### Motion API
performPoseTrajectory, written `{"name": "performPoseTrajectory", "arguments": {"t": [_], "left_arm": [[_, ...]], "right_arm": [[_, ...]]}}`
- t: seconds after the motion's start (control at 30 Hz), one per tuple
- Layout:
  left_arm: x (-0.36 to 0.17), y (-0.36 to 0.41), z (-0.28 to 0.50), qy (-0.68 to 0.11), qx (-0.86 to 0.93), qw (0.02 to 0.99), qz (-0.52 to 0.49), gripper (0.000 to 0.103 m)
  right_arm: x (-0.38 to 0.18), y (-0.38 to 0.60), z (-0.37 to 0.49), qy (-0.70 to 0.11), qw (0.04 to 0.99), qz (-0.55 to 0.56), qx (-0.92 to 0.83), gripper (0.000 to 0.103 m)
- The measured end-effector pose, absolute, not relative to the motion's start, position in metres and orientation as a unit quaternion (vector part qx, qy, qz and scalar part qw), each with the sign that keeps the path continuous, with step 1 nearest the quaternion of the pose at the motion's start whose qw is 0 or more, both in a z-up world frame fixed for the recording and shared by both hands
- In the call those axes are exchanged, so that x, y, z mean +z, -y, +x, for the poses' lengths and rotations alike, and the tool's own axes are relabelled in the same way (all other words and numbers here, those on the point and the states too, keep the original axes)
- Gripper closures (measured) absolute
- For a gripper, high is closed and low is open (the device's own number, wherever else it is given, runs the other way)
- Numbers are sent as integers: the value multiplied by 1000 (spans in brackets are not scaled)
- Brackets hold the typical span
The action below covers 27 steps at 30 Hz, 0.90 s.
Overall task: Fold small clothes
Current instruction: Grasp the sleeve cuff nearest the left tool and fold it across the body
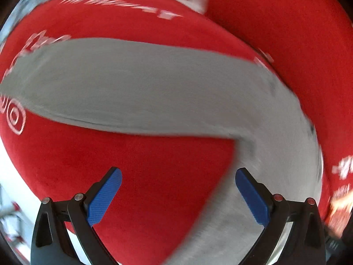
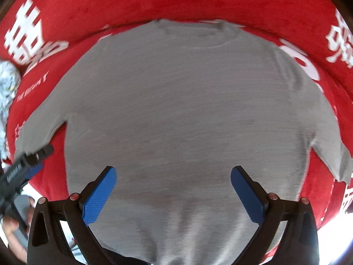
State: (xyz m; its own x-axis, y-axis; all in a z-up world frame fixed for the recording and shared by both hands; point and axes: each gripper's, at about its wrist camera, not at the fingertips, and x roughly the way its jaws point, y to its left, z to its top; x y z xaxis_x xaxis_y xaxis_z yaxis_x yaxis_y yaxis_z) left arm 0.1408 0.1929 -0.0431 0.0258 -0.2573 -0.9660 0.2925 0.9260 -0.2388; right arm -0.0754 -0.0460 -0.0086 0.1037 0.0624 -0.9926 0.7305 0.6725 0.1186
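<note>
A small grey T-shirt (image 2: 183,110) lies spread flat on a red cloth (image 2: 176,0), collar at the far side and both short sleeves out. My right gripper (image 2: 173,172) hovers open over the shirt's lower middle, nothing between its blue pads. In the left wrist view the shirt's left sleeve (image 1: 132,84) stretches across the frame, blurred. My left gripper (image 1: 178,174) is open above the red cloth near the armpit of that sleeve and holds nothing. The left gripper (image 2: 33,156) also shows at the left edge of the right wrist view, beside the sleeve's end.
The red cloth (image 1: 110,165) carries white printed characters (image 2: 30,33) and covers the whole surface. A silvery crumpled object (image 2: 6,84) lies at the far left. A hand (image 2: 13,223) holds the left gripper's handle at the lower left.
</note>
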Motion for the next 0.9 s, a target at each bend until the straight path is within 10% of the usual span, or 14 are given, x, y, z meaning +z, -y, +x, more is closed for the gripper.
{"name": "performPoseTrajectory", "arguments": {"t": [0.43,0.67,0.77,0.87,0.9], "left_arm": [[-80,-248,204,-650,-181,698,-238,0],[-46,-307,239,-582,-121,775,-212,0],[-46,-323,248,-580,-101,781,-210,20],[-46,-324,250,-588,-97,785,-166,93],[-54,-321,255,-594,-108,779,-170,93]], "right_arm": [[-15,0,-34,-639,686,286,-195,0],[-13,-6,-25,-641,690,278,-188,0],[-14,-5,-26,-640,690,284,-185,0],[-15,-5,-29,-636,690,295,-181,0],[-14,-5,-30,-635,690,297,-181,0]]}}
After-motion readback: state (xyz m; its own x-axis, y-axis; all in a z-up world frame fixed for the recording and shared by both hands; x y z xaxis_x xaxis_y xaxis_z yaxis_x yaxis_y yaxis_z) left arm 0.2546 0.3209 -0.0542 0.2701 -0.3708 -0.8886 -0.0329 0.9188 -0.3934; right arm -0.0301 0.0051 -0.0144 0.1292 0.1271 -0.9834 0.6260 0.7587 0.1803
